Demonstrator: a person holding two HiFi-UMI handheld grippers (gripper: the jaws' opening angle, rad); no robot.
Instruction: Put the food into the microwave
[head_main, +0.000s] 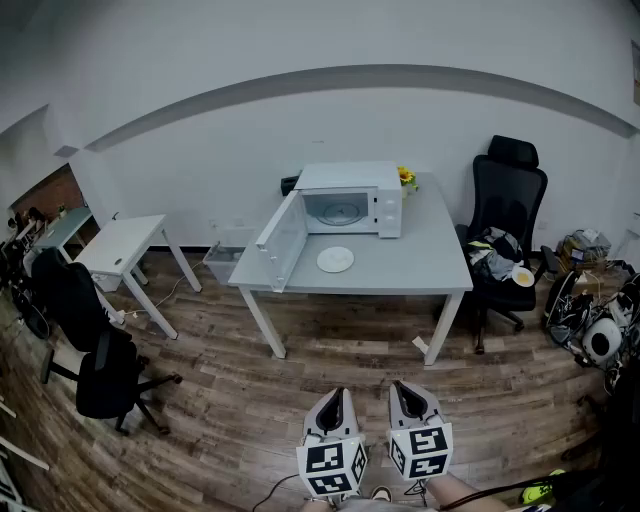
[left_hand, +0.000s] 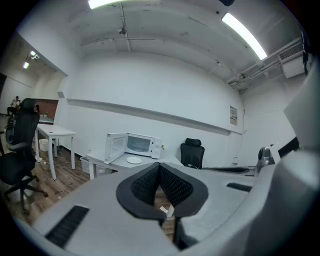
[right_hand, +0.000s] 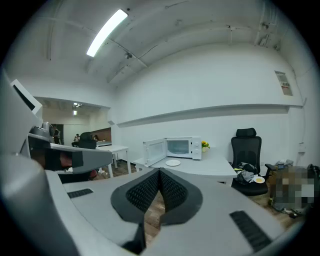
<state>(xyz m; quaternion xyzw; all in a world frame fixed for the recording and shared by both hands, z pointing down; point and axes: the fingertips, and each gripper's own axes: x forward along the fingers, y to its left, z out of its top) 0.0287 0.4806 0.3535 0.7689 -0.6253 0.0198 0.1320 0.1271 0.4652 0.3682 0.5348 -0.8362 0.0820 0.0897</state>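
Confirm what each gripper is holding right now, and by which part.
Nothing is held. The left gripper and the right gripper both have their jaws together with nothing between them, well short of the plate on the table.

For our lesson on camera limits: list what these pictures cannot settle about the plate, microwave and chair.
Plate, head view: too small to tell whether food lies on it.
Microwave controls, every view: too small to read.
Pile on the chair seat, head view: too small to name.
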